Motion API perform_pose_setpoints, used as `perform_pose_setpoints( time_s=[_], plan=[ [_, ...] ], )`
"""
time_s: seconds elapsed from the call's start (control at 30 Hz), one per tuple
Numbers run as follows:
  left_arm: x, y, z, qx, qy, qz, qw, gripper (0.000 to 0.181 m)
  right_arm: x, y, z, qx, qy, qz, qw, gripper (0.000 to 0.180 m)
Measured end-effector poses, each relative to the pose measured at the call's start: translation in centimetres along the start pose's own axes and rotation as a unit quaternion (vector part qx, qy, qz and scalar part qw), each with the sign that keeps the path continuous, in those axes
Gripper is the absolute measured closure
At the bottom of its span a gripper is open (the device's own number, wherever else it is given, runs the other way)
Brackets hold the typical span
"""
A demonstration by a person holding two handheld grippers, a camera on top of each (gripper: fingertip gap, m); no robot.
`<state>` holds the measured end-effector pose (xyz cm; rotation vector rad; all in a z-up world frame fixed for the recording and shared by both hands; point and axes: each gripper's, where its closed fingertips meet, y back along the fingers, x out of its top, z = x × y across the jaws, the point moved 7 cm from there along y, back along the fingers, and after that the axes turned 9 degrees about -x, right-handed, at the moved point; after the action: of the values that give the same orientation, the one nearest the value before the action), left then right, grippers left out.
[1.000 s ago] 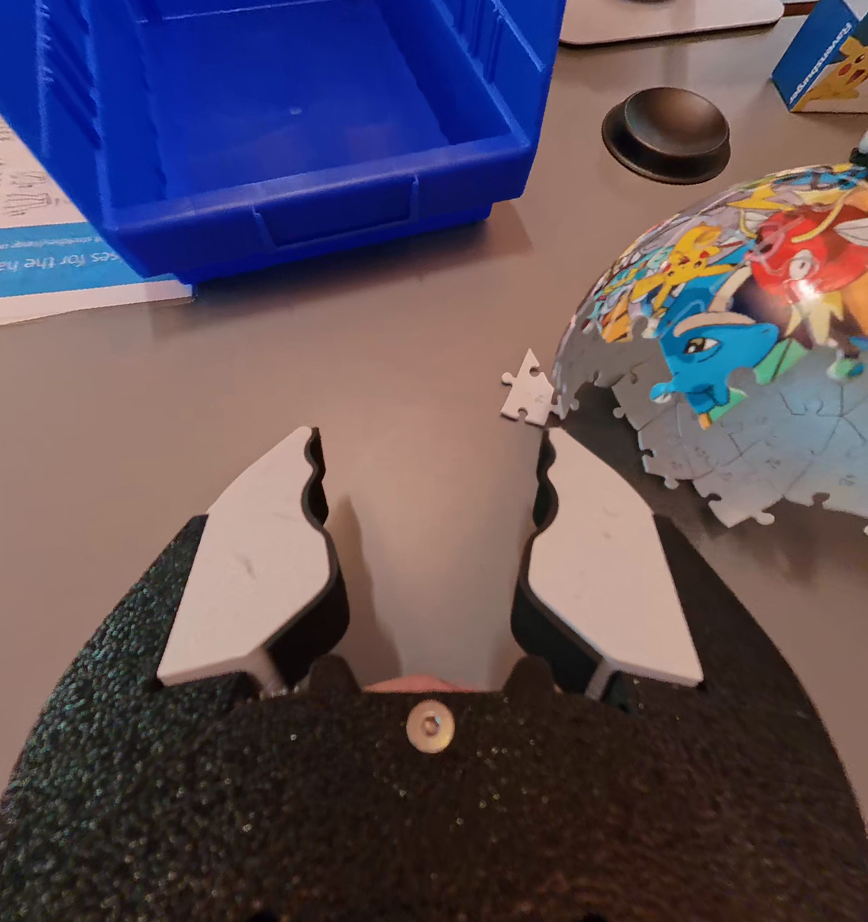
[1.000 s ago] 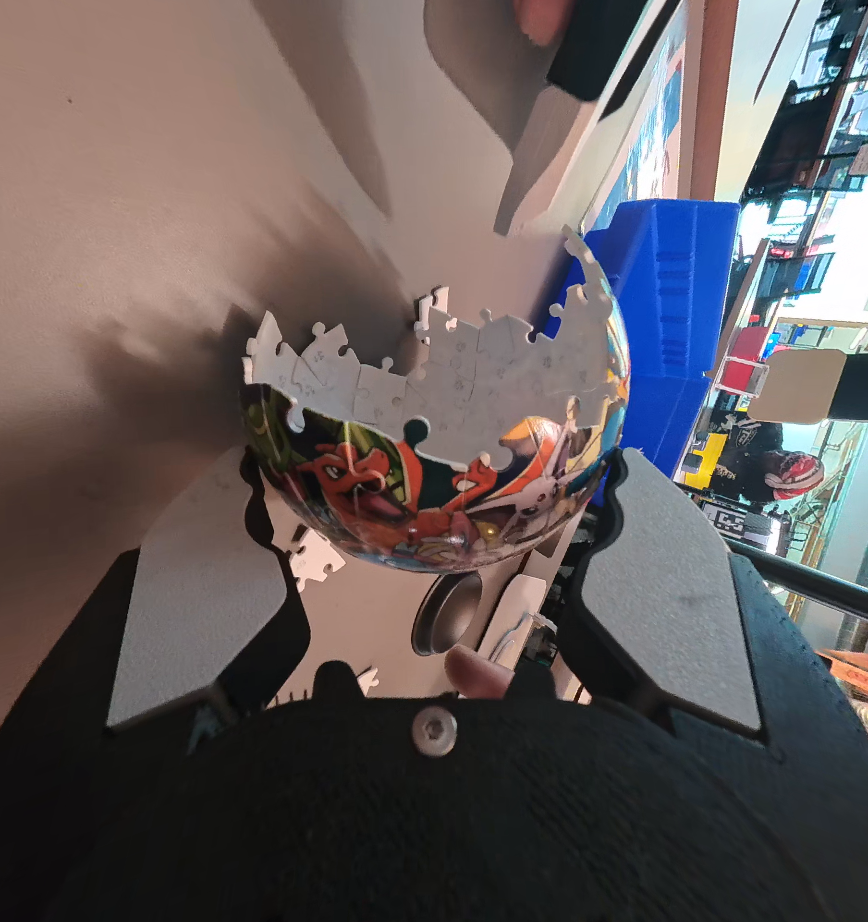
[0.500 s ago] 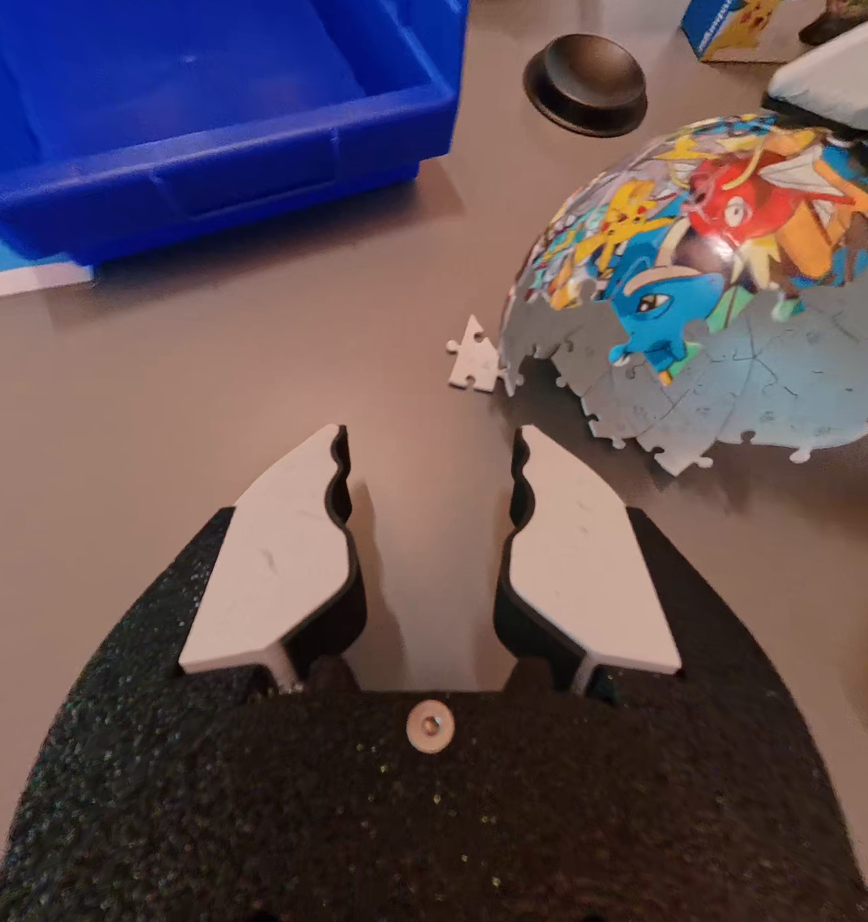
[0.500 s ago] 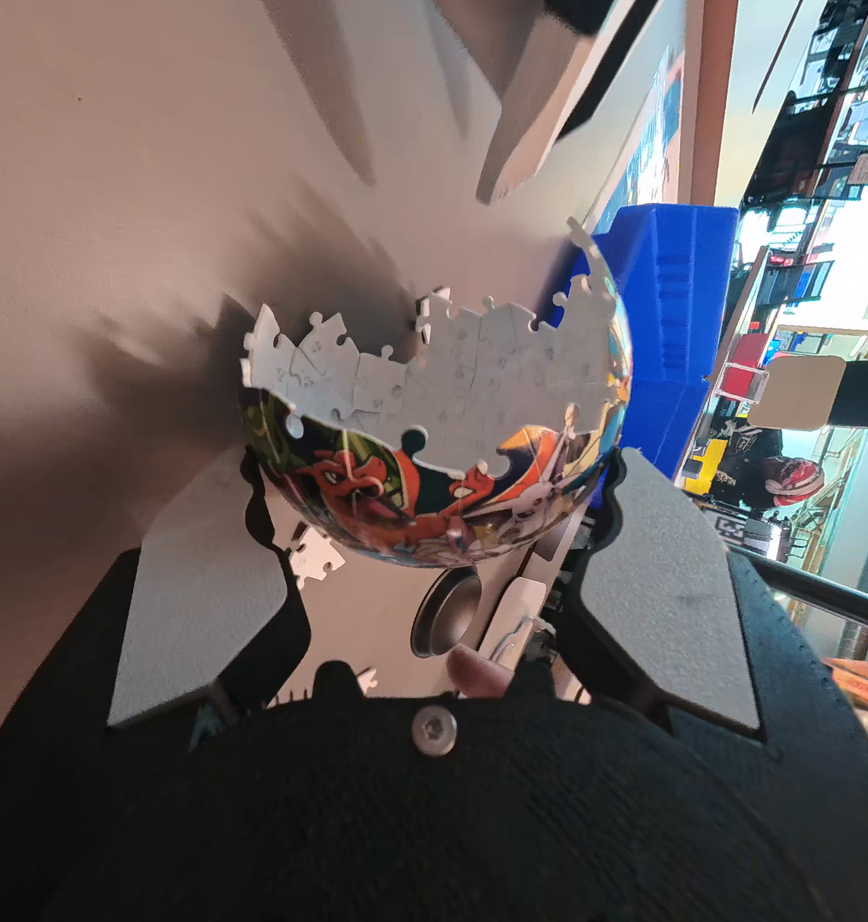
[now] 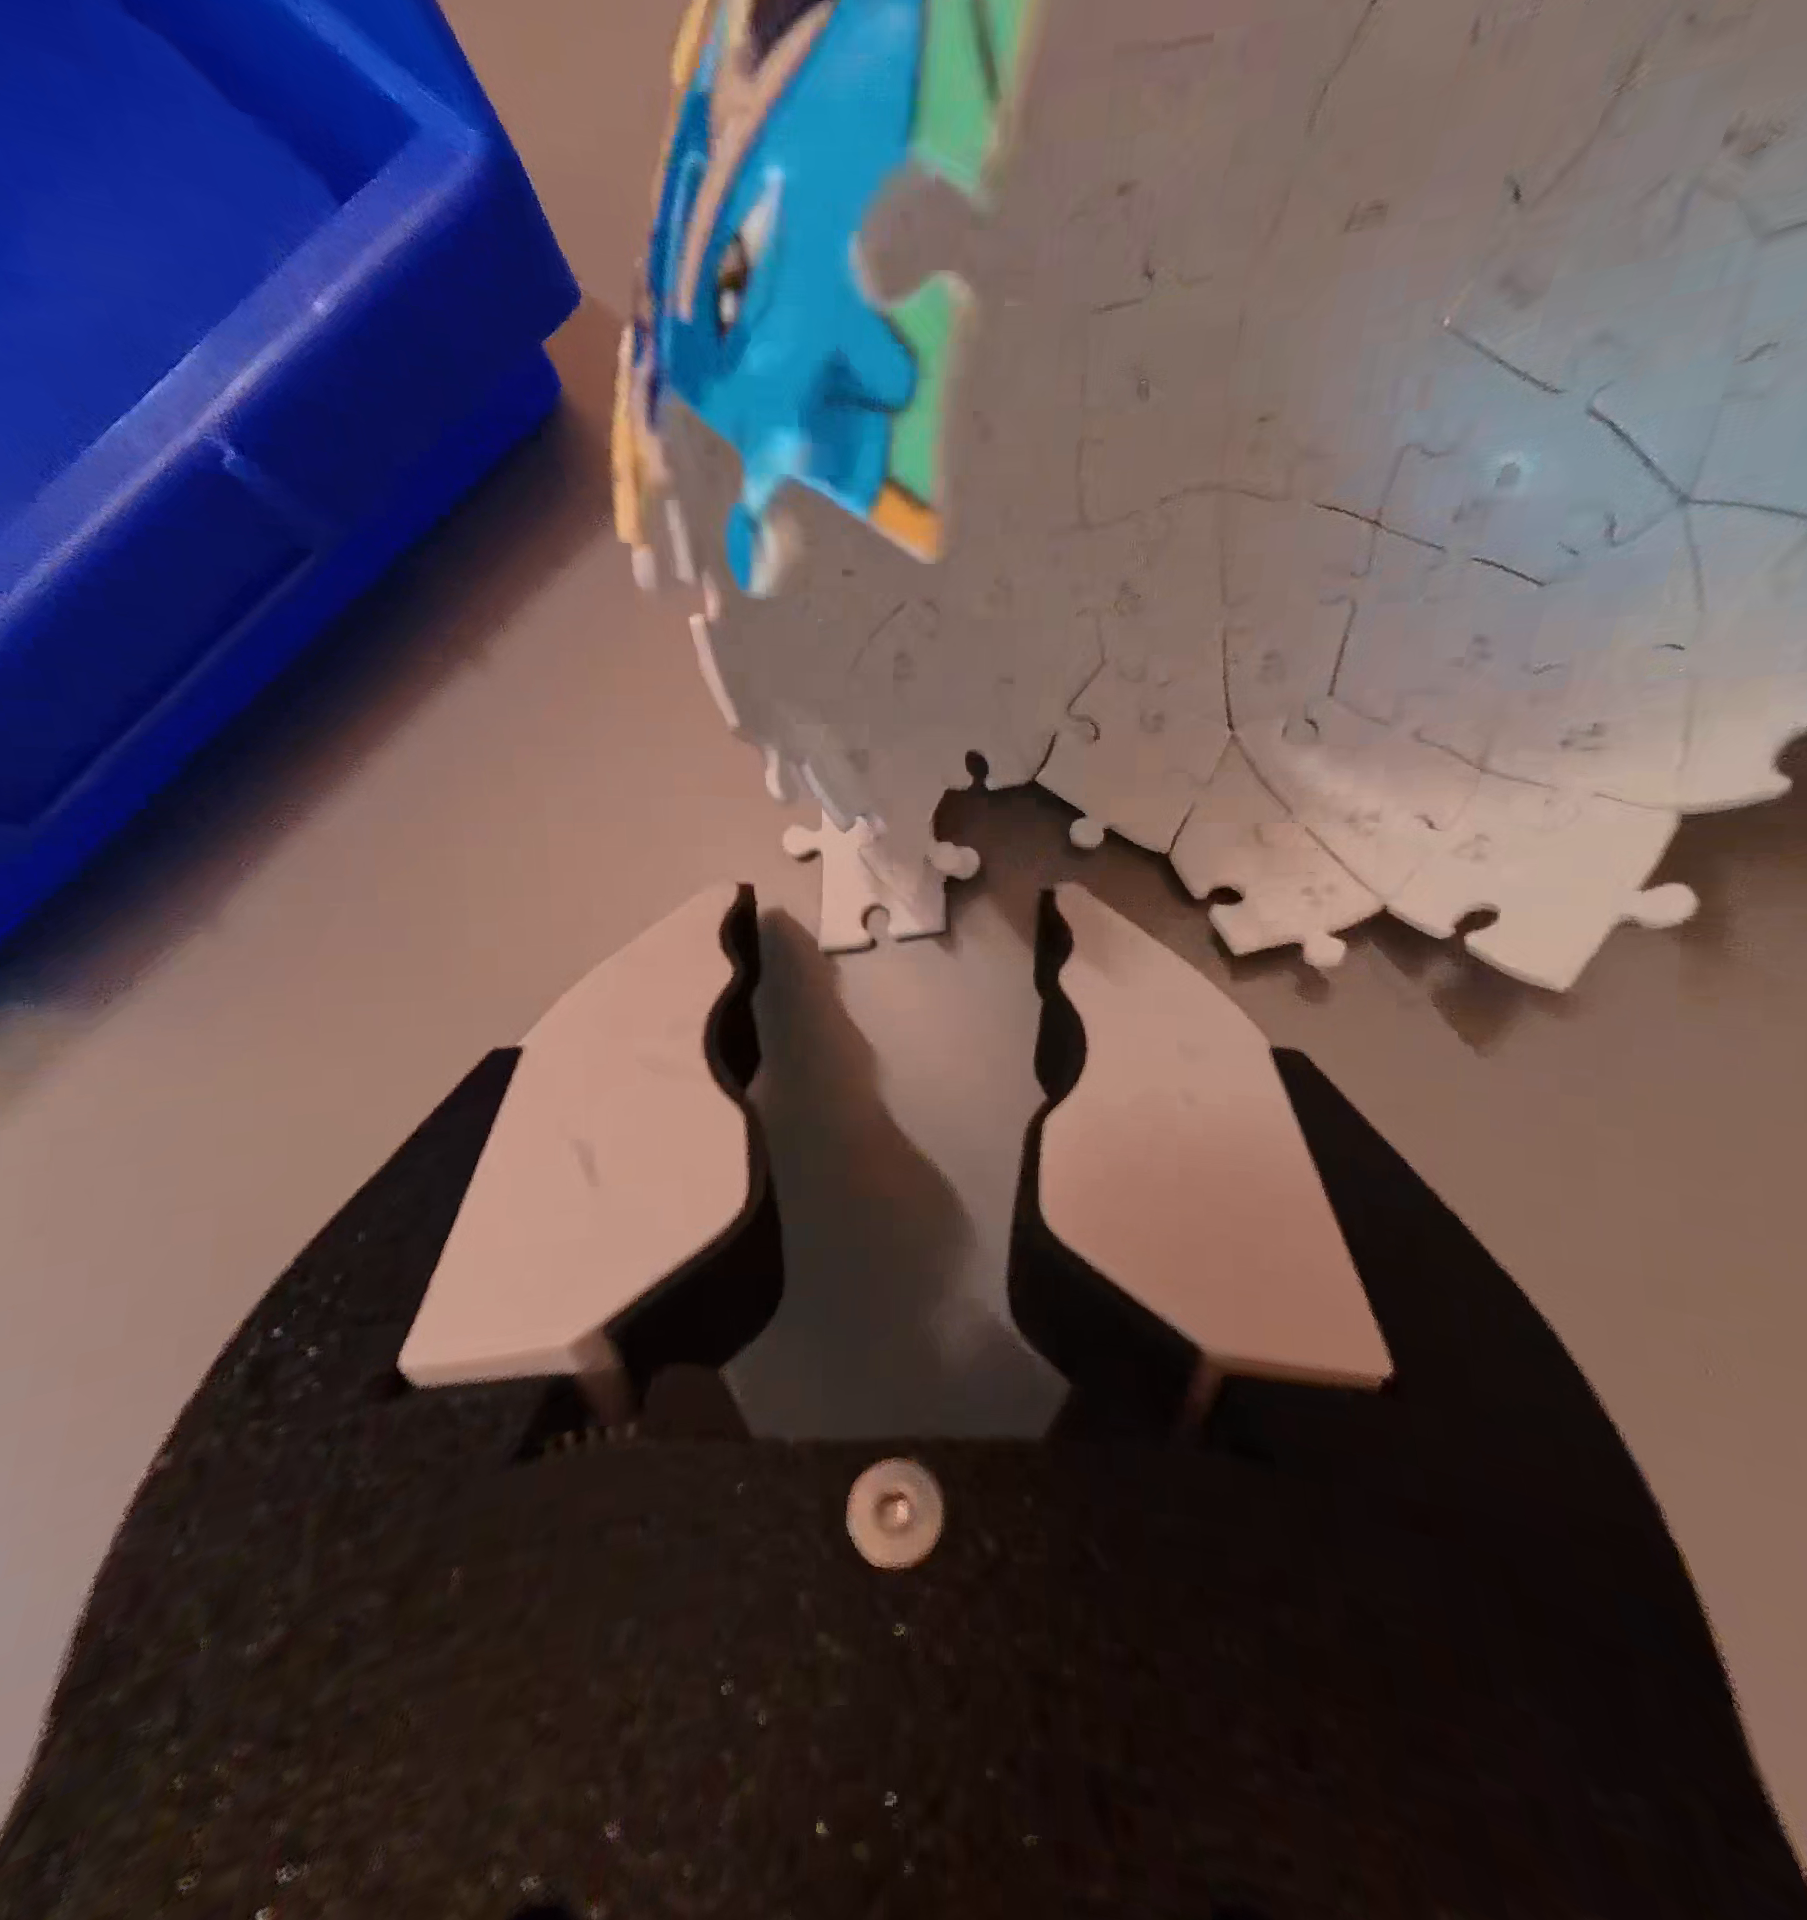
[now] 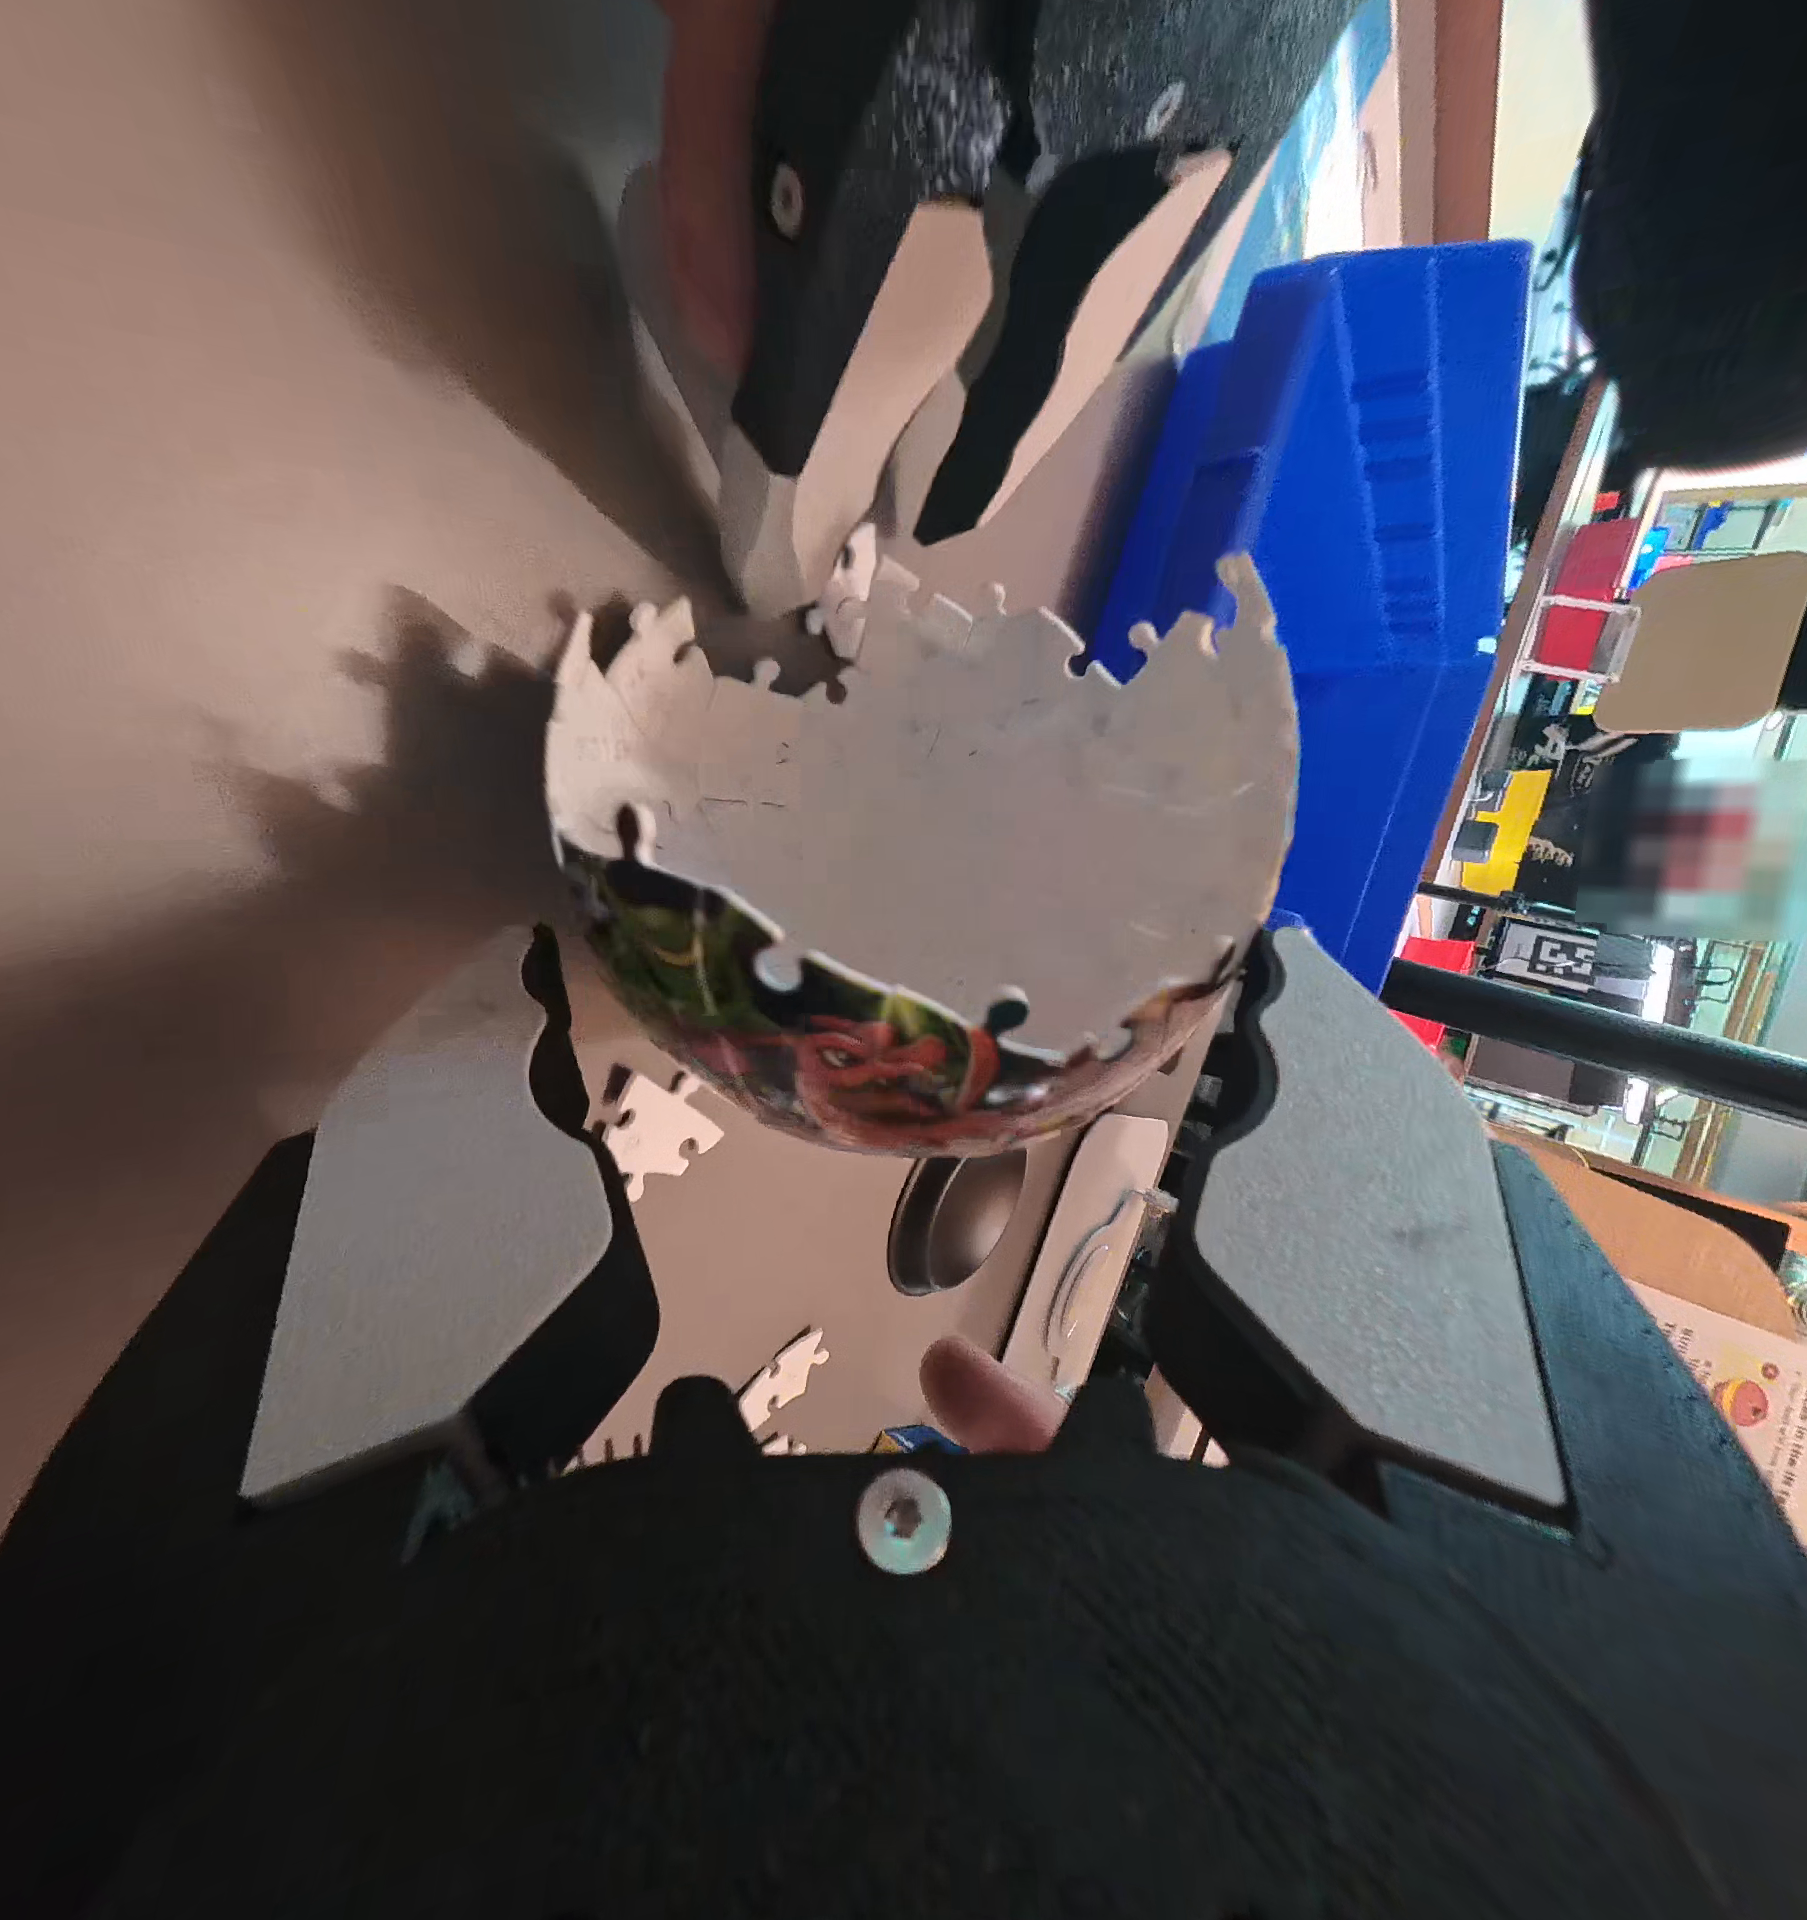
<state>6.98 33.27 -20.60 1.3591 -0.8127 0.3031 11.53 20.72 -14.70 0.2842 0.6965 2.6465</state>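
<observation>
Left wrist view: the left gripper (image 5: 894,914) has its jaws apart and empty, low over the grey desk (image 5: 255,1091). A loose white puzzle piece (image 5: 883,883) lies flat just ahead of the tips, a little nearer the left one, touching or nearly touching the jagged rim of the puzzle dome (image 5: 1294,468). The dome fills the upper right, mostly its pale inner face showing, with a printed blue patch at its left edge. A blue bin (image 5: 203,364) stands to the left, apart from the dome.

Right wrist view: this view is rolled sideways. The right gripper (image 6: 894,997) spans the dome (image 6: 930,810) with a fingertip at each side; the jaws are wide, and whether they press it or merely bracket it I cannot tell. The left gripper (image 6: 868,540) reaches the dome's far rim. A second loose piece (image 6: 660,1132) lies on the desk (image 6: 203,416) by the right gripper's left finger, a dark round knob (image 6: 956,1216) beyond, the bin (image 6: 1398,520) behind. Cluttered shelving fills the room's far side.
</observation>
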Motion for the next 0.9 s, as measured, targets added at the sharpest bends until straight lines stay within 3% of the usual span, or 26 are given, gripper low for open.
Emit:
perform_pose_setpoints(
  time_s=[0.13,0.33,0.63,0.83,0.9],
  plan=[
    [0.4,-0.5,0.3,-0.028,0.001,-0.004,1.0,0.147,-0.2,-0.2,-0.2,-0.005,0.011,-0.001,1.0,0.055],
    [-0.2,0.1,0.7,-0.008,0.037,-0.012,0.999,0.164,-0.4,-0.6,-0.2,-0.008,0.001,0.008,1.0,0.054],
    [-1.1,1.8,2.4,-0.009,0.054,-0.062,0.997,0.163,0.3,-0.5,-0.4,-0.011,0.019,0.015,1.0,0.053],
    [0.0,3.3,0.3,0.059,0.111,0.106,0.986,0.092,-0.6,-0.6,-0.3,-0.01,0.004,0.016,1.0,0.054],
    [0.2,3.4,-0.2,0.064,0.103,0.133,0.984,0.084,-0.8,-0.6,-0.2,-0.01,0.002,0.014,1.0,0.054]
  ],
)
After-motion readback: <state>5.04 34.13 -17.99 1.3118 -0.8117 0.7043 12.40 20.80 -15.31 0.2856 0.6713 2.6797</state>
